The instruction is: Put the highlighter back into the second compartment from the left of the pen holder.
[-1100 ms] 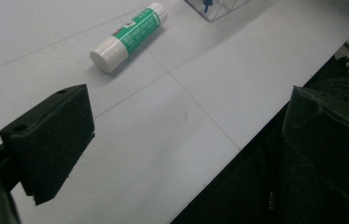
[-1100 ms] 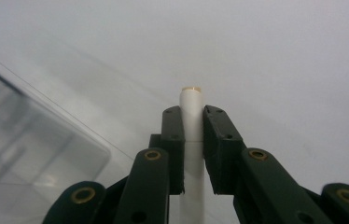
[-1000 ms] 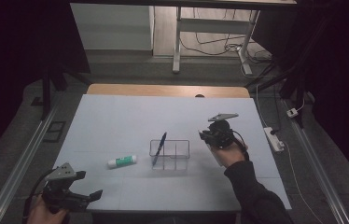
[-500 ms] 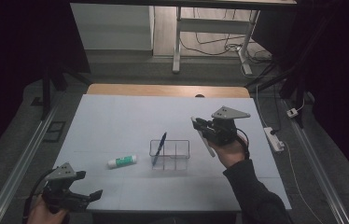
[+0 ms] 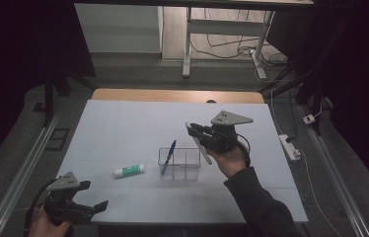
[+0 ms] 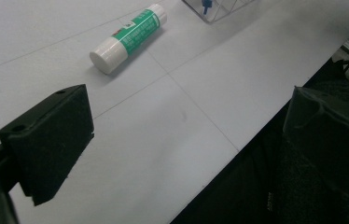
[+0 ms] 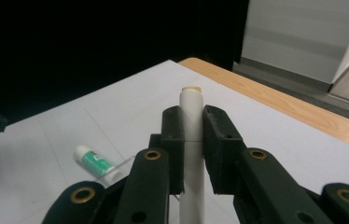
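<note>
A white pen (image 5: 198,143) is clamped in the right gripper (image 5: 203,134), just above the clear organizer (image 5: 179,164); insertion is judged pending. The left gripper (image 5: 90,207) is held open and empty at 7 o'clock, and the glue stick (image 5: 129,171) is left on the table (image 5: 123,123).

The table (image 5: 123,123) carries a white sheet with faint grid lines; a strip of bare wood shows along its far edge. A green-and-white glue stick (image 5: 129,171) lies on its side near the middle. Just to its right stands a clear compartment box (image 5: 179,164) with a blue pen (image 5: 168,157) leaning inside.
</note>
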A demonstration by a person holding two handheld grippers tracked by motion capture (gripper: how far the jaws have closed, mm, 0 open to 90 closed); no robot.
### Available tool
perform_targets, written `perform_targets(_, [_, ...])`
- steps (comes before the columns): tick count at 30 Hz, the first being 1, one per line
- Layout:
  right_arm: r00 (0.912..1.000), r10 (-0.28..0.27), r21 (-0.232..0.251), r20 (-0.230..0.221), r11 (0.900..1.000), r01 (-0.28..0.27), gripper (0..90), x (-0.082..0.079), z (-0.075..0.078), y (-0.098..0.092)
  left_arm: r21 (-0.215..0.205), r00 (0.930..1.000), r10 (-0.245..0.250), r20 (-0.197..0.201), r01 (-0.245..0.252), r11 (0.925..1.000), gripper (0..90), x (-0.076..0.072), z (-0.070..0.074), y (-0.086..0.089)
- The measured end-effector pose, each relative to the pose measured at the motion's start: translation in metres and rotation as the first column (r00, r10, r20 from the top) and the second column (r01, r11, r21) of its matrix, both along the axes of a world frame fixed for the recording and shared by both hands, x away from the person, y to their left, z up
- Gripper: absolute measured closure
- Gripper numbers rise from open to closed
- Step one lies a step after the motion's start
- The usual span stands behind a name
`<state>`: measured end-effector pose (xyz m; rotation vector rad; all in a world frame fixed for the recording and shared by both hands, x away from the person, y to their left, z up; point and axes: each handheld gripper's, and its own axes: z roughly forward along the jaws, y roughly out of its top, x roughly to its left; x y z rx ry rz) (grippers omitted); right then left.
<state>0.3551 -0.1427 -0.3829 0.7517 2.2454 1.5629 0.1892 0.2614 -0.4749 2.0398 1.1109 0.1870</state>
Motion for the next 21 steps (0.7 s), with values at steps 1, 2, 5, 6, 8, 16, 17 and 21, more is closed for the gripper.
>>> perform_targets(1, [1.0000,0.008,0.007,0.002,1.000,-0.008,78.7,0.000,0.000,0.003,-0.001,1.0000,0.000,-0.001,0.000,1.0000,1.6,0.000,0.000,0.000])
perform_targets(2, [0.9999,0.014,0.010,0.003,1.000,-0.014,78.7,0.000,0.000,0.005,-0.002,1.0000,0.001,-0.001,-0.001,1.0000,1.5,0.000,0.000,0.000])
perform_targets(5, [0.9995,0.030,0.024,0.005,0.999,-0.030,78.7,0.001,0.000,0.013,-0.005,1.0000,0.001,-0.002,-0.001,1.0000,1.3,0.000,0.000,0.001])
perform_targets(6, [0.9994,0.035,0.032,0.006,0.999,-0.035,78.6,0.001,0.000,0.016,-0.006,1.0000,0.001,-0.002,-0.001,1.0000,1.3,0.000,0.000,0.001])
perform_targets(8, [0.9988,0.049,0.032,0.009,0.998,-0.049,78.6,0.001,-0.001,0.022,-0.007,1.0000,0.001,-0.002,-0.001,1.0000,1.1,0.000,0.000,0.001])
perform_targets(16, [0.9964,0.078,0.058,0.034,0.995,-0.079,78.6,0.002,-0.005,0.044,-0.012,1.0000,0.001,-0.003,-0.001,0.9999,1.1,0.000,0.000,0.002])
perform_targets(17, [0.9960,0.081,0.061,0.038,0.995,-0.083,78.6,0.002,-0.006,0.046,-0.013,1.0000,0.001,-0.003,-0.001,0.9999,1.1,0.000,0.000,0.002])
perform_targets(21, [0.9952,0.087,0.067,0.044,0.994,-0.090,78.6,0.004,-0.010,0.054,-0.014,1.0000,0.000,-0.003,0.000,0.9999,1.1,0.000,0.000,0.002])
